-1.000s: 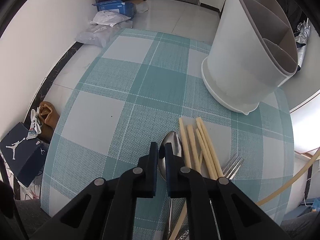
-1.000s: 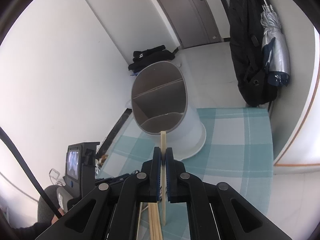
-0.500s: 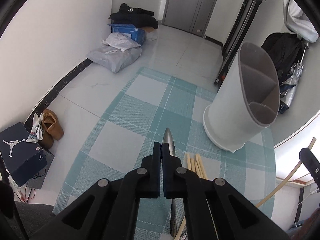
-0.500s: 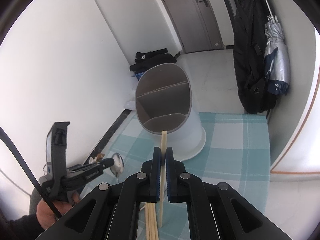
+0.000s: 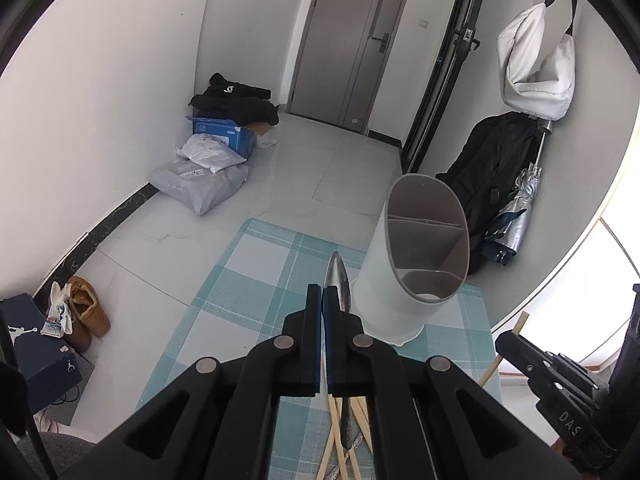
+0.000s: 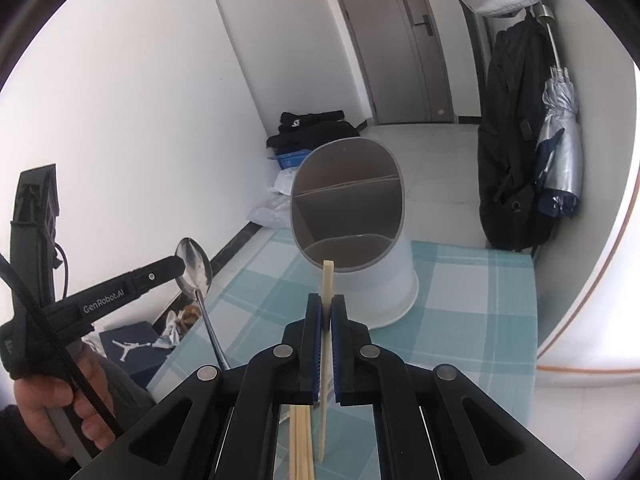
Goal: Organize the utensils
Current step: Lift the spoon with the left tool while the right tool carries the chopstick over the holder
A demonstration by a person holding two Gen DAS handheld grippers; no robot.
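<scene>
Spoon (image 6: 195,265) now up off the worktop (image 5: 256,264), pinched edge-on in the left tongs (image 5: 322,300), which have risen and tipped toward the divided holder (image 5: 416,264) near the far edge. Right tongs (image 6: 327,312) stay put, angled down, clamped on one chopstick (image 6: 327,280); other chopsticks (image 6: 300,444) lie at the near edge.

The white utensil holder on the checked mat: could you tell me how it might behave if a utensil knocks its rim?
The utensil holder looks tall, slant-topped and empty, so probably light and apt to slide or tip. Its flared base should steady it somewhat.
</scene>
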